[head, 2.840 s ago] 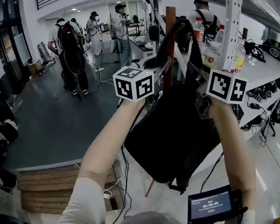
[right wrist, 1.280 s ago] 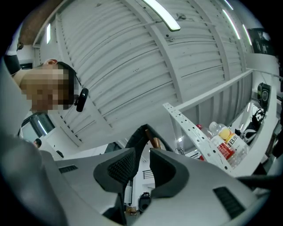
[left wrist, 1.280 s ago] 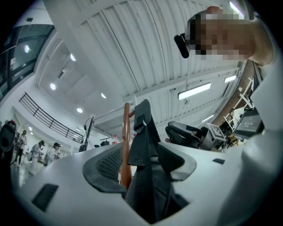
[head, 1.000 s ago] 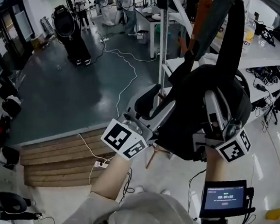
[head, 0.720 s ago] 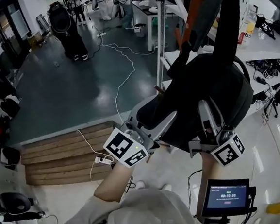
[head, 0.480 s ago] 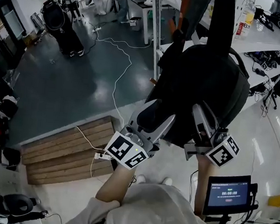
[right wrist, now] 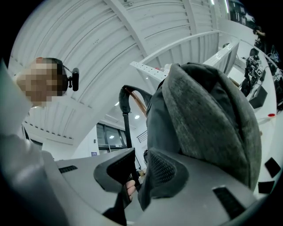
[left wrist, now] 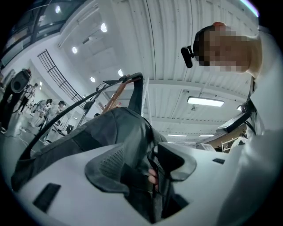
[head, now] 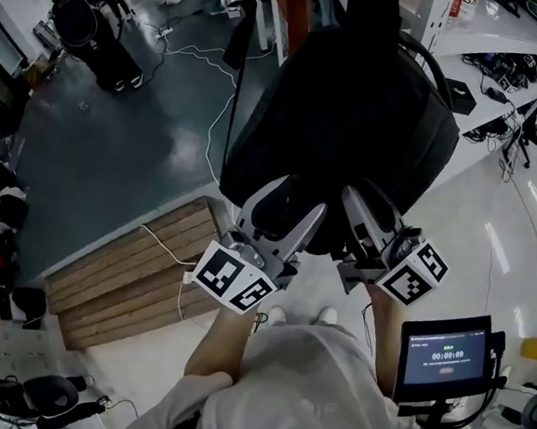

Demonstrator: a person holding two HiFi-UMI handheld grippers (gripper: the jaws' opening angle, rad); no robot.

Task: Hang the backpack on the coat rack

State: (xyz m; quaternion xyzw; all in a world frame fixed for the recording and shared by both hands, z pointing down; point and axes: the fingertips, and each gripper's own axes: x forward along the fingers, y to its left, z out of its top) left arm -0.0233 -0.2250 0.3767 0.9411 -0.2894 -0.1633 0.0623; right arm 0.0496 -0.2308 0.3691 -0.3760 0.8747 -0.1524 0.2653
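A black backpack (head: 353,104) hangs by its strap against the brown pole of the coat rack (head: 296,10), filling the upper middle of the head view. My left gripper (head: 292,206) sits at the pack's lower edge, shut on a fold of its fabric (left wrist: 132,145). Beside it, my right gripper (head: 367,204) is also shut on the bottom of the pack, with a thin strap trapped between its jaws. In the left gripper view (left wrist: 152,170) a strap loops over a rack peg (left wrist: 116,92). The right gripper view (right wrist: 135,174) shows the grey pack body (right wrist: 208,119) rising above.
Wooden steps (head: 123,271) lie at lower left, with a white cable (head: 217,111) trailing over the dark floor. White shelves (head: 507,52) with gear stand at right. A small monitor (head: 443,350) on a stand is by my right arm. A black bag (head: 88,34) stands far left.
Both grippers have come down from beside the rack pole to the pack's bottom edge. The pack now hangs from the rack above them, and the view has tilted further down.
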